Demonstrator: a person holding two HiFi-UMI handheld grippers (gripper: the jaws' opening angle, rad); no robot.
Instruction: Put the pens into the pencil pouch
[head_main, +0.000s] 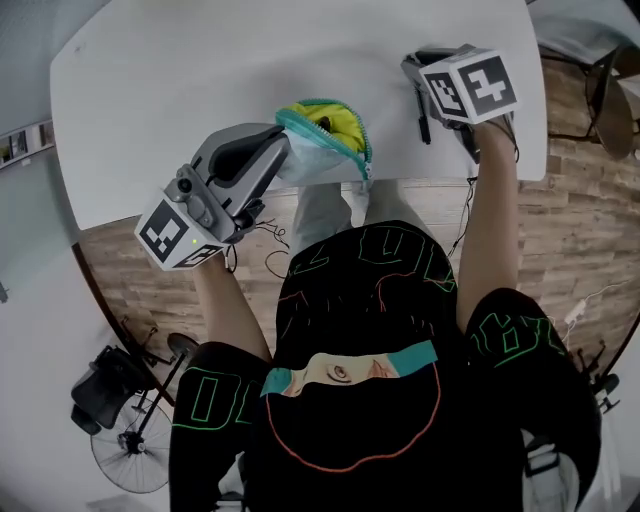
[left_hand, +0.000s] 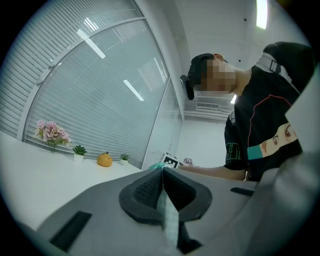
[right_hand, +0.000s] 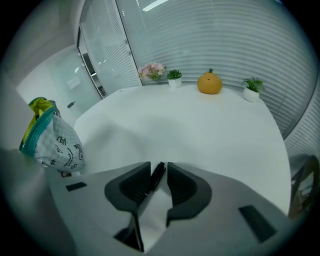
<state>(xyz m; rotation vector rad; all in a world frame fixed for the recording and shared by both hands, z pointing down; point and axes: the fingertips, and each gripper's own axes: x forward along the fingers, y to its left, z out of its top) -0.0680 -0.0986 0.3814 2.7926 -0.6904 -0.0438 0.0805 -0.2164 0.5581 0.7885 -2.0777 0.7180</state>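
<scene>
- A white table (head_main: 250, 90) fills the upper part of the head view. Its near edge runs just in front of the person (head_main: 380, 330), who wears a black shirt with coloured line prints.
- Wooden floor (head_main: 585, 230) shows beyond the table's edge on both sides.
- The left gripper (left_hand: 162, 172) is held at the table's near edge, about level. Its jaws are pressed together on a thin fold of pale fabric, the side of the pouch.
- The right gripper (right_hand: 159, 166) is tilted down over the right part of the table. Its jaws stand a little apart with the pen lying in the gap. It is hard to tell whether the pen brushes one pad, and nothing is clamped.
- The pouch (head_main: 320, 140) hangs from the left gripper over the table's near edge. Its mouth is open, with a teal zip around a yellow lining. The body is pale with small dark prints. In the right gripper view it sits off to the left, well apart from that gripper.
- A black pen (right_hand: 154, 180) lies flat on the table, running from the jaw tips back under the right gripper.
- At the table's far end, in front of window blinds, stand an orange ornament (right_hand: 209, 83), two small potted plants (right_hand: 174, 77) and a bunch of pink flowers (right_hand: 152, 71).
</scene>
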